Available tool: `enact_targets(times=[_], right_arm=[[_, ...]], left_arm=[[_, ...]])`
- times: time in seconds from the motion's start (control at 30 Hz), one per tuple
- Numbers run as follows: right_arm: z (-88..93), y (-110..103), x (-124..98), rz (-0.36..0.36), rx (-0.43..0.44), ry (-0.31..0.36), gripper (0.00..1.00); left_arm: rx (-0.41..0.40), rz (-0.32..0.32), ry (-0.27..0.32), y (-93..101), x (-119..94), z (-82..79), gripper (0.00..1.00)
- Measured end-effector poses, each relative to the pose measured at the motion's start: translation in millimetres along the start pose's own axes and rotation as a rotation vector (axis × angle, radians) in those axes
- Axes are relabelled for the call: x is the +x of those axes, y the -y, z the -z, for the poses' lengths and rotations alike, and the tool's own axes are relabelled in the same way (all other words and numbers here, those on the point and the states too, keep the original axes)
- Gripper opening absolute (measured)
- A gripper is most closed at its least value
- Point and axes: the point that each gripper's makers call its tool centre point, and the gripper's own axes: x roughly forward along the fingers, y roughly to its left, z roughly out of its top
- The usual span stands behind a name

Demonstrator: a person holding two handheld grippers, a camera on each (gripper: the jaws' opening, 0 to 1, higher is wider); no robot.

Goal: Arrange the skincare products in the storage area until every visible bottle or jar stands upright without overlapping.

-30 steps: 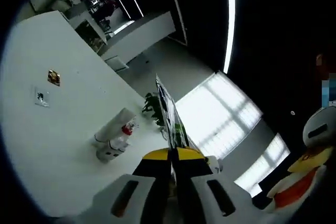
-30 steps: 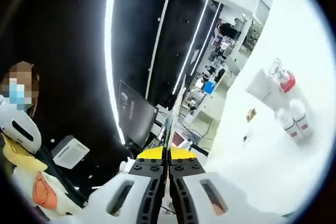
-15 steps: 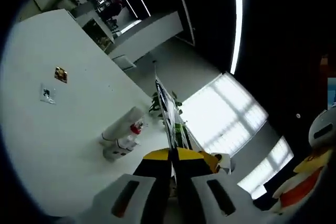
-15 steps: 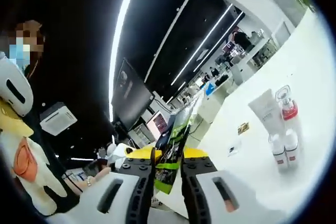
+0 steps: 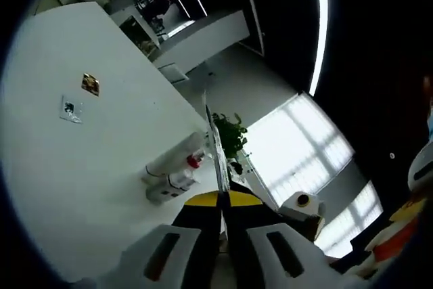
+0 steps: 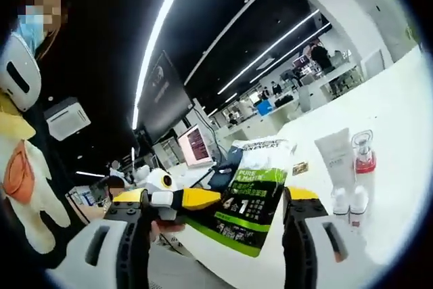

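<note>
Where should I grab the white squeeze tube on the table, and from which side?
Probably its wide upper end, from above. The white squeeze tube stands cap-down, with two small white bottles in front and a clear red-collared bottle close at its side, crowding its lower body. The right gripper is open and free.

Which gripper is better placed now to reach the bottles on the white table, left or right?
Right, probably. The right gripper has its jaws wide open and empty, with the bottles ahead of it. The left gripper is shut on the green packet.
</note>
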Motion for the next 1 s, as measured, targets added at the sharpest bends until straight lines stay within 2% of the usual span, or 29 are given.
enact_targets(times=[0.07, 0.13, 0.43, 1.0], right_arm=[[1.1, 3, -1, 0.006, -0.008, -0.007, 0.87], [4.3, 10, -3, 0.020, -0.025, -0.026, 0.88], [18.5, 27, -7, 0.070, -0.060, -0.087, 0.94], [40.2, 57, -30, 0.186, -0.102, -0.178, 0.99]], left_arm=[[-0.001, 0.000, -0.003, -2.4, 1, 0.5, 0.00], [0.007, -0.027, -0.023, -14.5, 3, 3.2, 0.00], [-0.030, -0.062, -0.029, -42.7, 10, 4.8, 0.00], [-0.090, -0.157, -0.084, -98.9, 36, 25.5, 0.00]])
